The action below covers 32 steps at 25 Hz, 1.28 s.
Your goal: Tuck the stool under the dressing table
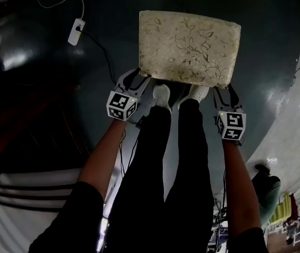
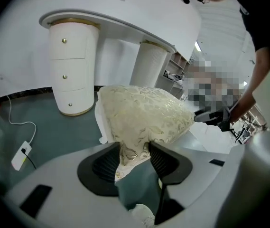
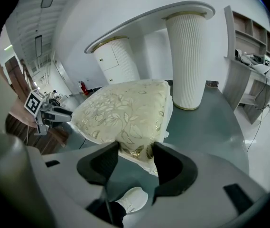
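Note:
The stool (image 1: 189, 46), a cream cushion with a gold leaf pattern, stands on the dark green floor in front of my feet. My left gripper (image 1: 139, 79) sits at its near left corner and my right gripper (image 1: 226, 91) at its near right corner. In the left gripper view the cushion (image 2: 142, 115) has its corner between the jaws of the left gripper (image 2: 135, 151), which stand wide; the pads flank the fabric without squeezing it. The right gripper (image 3: 136, 151) frames the other corner of the cushion (image 3: 125, 110) the same way. The white dressing table (image 2: 116, 25) (image 3: 172, 11) stands beyond the stool, apart from it.
A white power strip (image 1: 76, 31) with its cable lies on the floor to the stool's left. The table rests on two round white pedestals (image 2: 73, 65) (image 3: 187, 56). My white shoes (image 1: 162, 95) touch the stool's near edge. Grey shelving (image 3: 248, 70) stands at the right.

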{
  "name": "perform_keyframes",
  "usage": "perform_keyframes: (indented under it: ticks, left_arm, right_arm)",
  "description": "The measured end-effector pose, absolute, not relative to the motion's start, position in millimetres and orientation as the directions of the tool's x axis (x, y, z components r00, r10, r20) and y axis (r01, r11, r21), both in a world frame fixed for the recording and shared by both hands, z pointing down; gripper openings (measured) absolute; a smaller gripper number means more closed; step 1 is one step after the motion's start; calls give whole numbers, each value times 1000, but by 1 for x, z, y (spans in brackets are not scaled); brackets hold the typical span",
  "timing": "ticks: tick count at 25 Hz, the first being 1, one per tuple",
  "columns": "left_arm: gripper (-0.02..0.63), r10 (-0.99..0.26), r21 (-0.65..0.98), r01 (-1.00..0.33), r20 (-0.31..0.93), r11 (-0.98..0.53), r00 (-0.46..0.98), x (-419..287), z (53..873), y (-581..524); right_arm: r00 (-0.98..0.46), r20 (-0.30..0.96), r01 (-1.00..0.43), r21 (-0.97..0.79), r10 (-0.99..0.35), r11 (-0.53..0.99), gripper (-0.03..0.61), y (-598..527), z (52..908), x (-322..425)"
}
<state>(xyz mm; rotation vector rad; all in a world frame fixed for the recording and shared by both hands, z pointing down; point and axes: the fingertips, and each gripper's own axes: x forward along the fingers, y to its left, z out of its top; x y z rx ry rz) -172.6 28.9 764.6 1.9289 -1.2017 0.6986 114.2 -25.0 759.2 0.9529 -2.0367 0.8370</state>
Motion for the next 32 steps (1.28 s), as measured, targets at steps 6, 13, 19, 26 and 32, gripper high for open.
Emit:
perform_keyframes:
  ticks: [6,13,19,26,32]
  left_arm:
    - [202,-542,262,-938,766,-227,345,-169,768,38]
    - [199,-496,270,-946,805,-181,325,-168,776,31]
    - [195,-461,253,-949,830,-189,313,-177,772,28]
    - [195,-464,258,-939,819,-229,338,-175,777,31]
    - [193,-458,252,-939,823,-234,335,-172,780,27]
  right_arm:
    - [-475,797,-810,-230,-373,540,238,-33,757,115]
    - [-476,817,-810,-264,-324,524,238,-38,769,116]
    - [-455,835,-834,-276,-311,478,238,-22,767,110]
    - [-439,835,-836,-244,-333,491,238,-23,772,111]
    - [-425,837,-841,-225,-345,492,238,-26,774,113]
